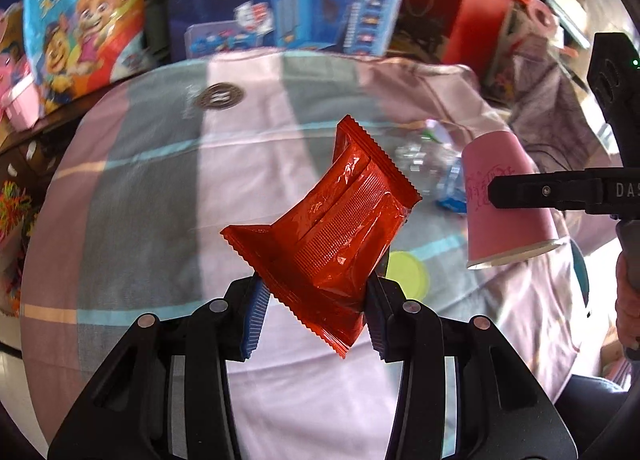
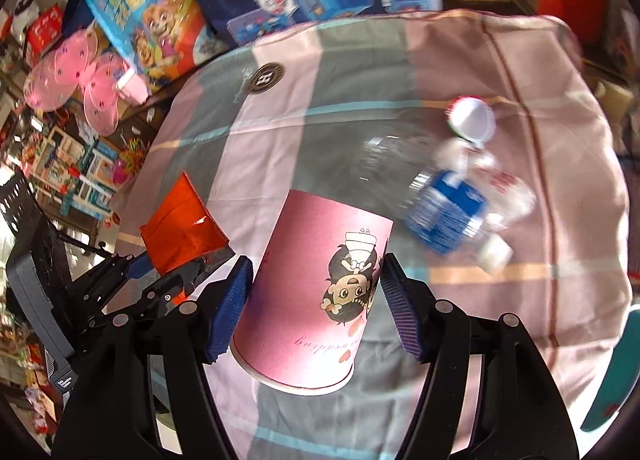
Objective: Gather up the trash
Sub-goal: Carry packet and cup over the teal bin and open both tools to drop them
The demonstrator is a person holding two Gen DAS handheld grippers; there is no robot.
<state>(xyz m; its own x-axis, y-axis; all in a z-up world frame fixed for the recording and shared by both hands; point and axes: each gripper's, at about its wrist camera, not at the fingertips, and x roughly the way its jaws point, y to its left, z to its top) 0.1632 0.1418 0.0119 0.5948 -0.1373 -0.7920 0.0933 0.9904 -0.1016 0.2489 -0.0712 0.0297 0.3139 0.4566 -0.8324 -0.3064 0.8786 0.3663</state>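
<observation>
Left wrist view: the left gripper (image 1: pixel 316 312) pinches a glossy orange-red foil wrapper (image 1: pixel 332 227) between its blue ribbed pads (image 1: pixel 256 316); the flattened packet has serrated end seals and a ribbed centre seam, and rises forward of the jaws, clear of the striped cloth (image 1: pixel 160 199) of pink, grey and teal bands. Behind the jaws' right side lies a yellow-green disc (image 1: pixel 408 272), partly hidden. Right wrist view: the right gripper (image 2: pixel 316 308) clamps a pink paper cup (image 2: pixel 312 292), a tapered cylinder held upside down with its white rolled rim nearest the camera; it bears a cartoon figure and cursive script too inverted to read fully. Ahead and right of these jaws a crumpled clear plastic bottle (image 2: pixel 452 211) with a blue printed label lies on the cloth, its text blurred. Farther ahead a round dark badge (image 2: pixel 266 77) marked "H" sits on the fabric.
</observation>
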